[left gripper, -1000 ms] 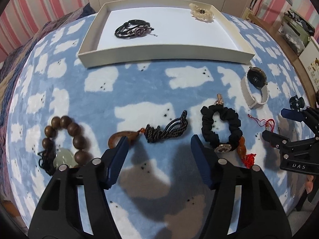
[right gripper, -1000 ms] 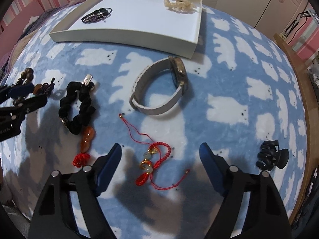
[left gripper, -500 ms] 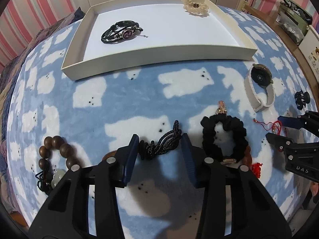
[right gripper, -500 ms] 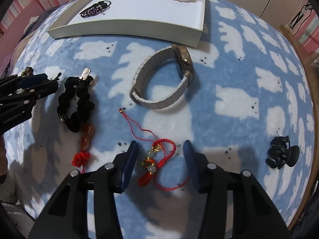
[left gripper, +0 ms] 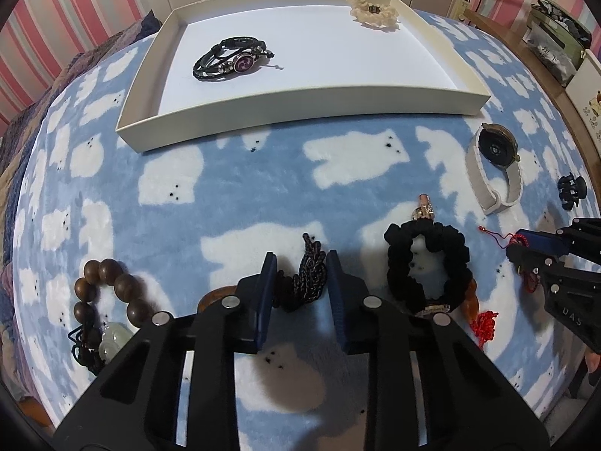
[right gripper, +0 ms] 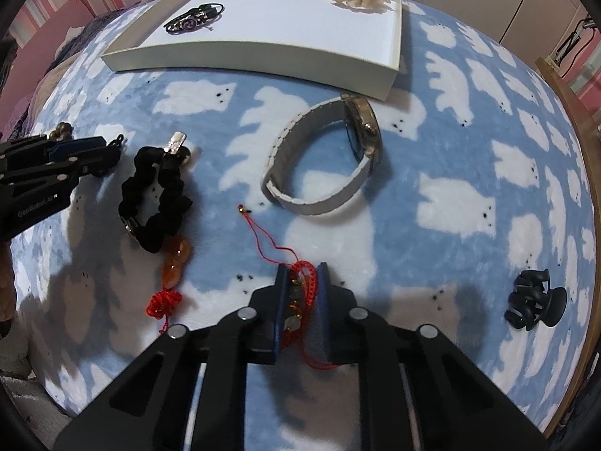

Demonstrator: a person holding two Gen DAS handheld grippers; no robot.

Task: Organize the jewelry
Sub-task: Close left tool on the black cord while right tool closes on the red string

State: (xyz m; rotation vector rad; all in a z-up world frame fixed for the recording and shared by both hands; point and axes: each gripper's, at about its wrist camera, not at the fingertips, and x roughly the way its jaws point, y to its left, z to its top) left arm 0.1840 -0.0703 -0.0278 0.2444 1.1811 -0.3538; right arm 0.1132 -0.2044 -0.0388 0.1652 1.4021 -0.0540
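Both claws point down at the blue blanket [left gripper: 263, 173] with white bears on it, and each one is closing on a piece of jewelry so it can be lifted. The left claw [left gripper: 298, 293] has its two blue pads on either side of a dark braided cord [left gripper: 306, 282] with a brown pendant; the pads look close to it, but I cannot tell if they squeeze it yet. The right claw [right gripper: 300, 300] is nearly closed, with a red string bracelet [right gripper: 298, 293] with little beads right between its pads. I think these two are going to the white tray [left gripper: 300, 111] at the far side, because that is where tidy things sit. In the tray I count two things: one black bracelet with a purple charm [left gripper: 233, 61] and one cream scrunchie [left gripper: 372, 13]. They lie well apart, so nothing tangles. Still out on the blanket, besides the two in the claws, I count five things: one brown bead bracelet [left gripper: 109, 300], one black scrunchie [left gripper: 428, 263], one orange charm with a red tassel [right gripper: 174, 259], one watch with a pale strap [right gripper: 326, 161], and one black hair clip [right gripper: 533, 298].
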